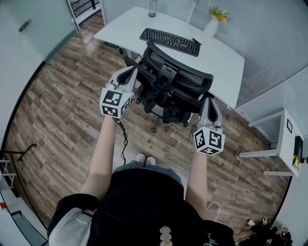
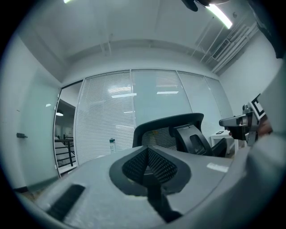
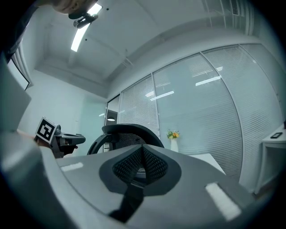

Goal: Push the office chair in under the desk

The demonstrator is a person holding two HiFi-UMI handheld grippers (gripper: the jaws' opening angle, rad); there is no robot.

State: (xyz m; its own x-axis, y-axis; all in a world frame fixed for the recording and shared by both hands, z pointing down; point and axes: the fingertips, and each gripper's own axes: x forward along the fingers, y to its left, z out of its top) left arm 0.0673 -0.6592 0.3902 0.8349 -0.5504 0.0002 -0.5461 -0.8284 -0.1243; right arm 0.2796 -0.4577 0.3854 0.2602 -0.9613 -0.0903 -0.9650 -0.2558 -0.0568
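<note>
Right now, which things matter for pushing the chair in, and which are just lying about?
For the job: chair, desk, left gripper and right gripper, both shut.
Lying about: keyboard, bottle, vase with flowers.

I'm in an office. At twelve o'clock stands a white desk [image 1: 216, 53] with a black keyboard [image 1: 169, 41] and a mesh office chair [image 1: 178, 79] before it. At one o'clock, glass partition walls [image 2: 134, 107] carry blinds [image 1: 274, 38].
</note>
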